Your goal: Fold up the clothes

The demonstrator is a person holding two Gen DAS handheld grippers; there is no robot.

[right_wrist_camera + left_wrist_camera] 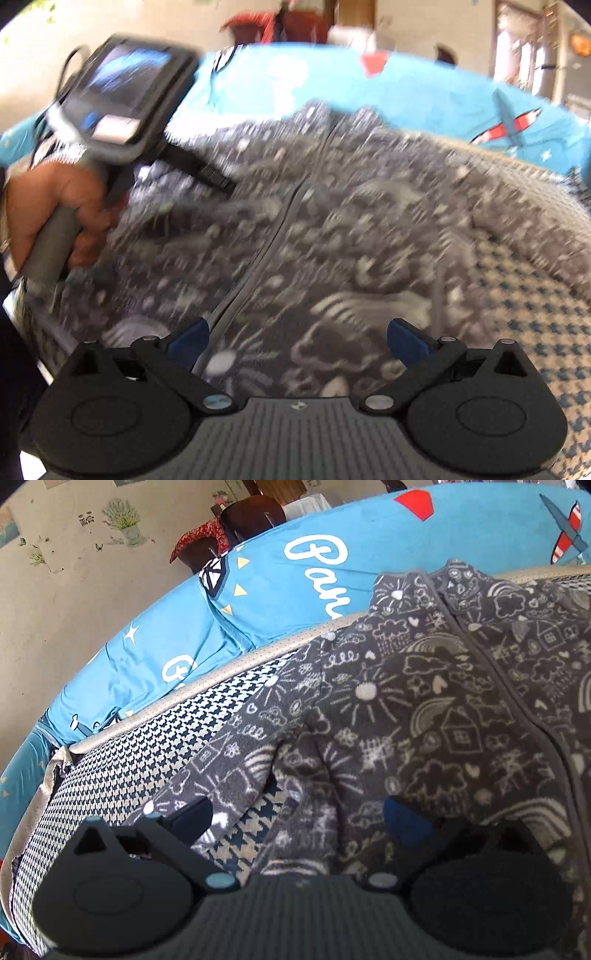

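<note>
A soft, fuzzy dark grey fleece jacket point(424, 709) printed with white doodles of suns, clouds, houses and rainbows lies spread on a blue-and-cream houndstooth woven cushion point(122, 760) edged with a pale perforated piping point(229, 668). Behind it runs smooth bright blue cotton bedding point(258, 602) with white script lettering. The jacket's grey zip line runs lengthwise away from the cameras, collar at the far end. The left gripper point(299, 816) hangs over a rumpled fold at the jacket's near edge, fingers spread, holding nothing. In the blurred right view, the right gripper point(295, 338) is also spread wide above the fleece, just right of the zip
</note>
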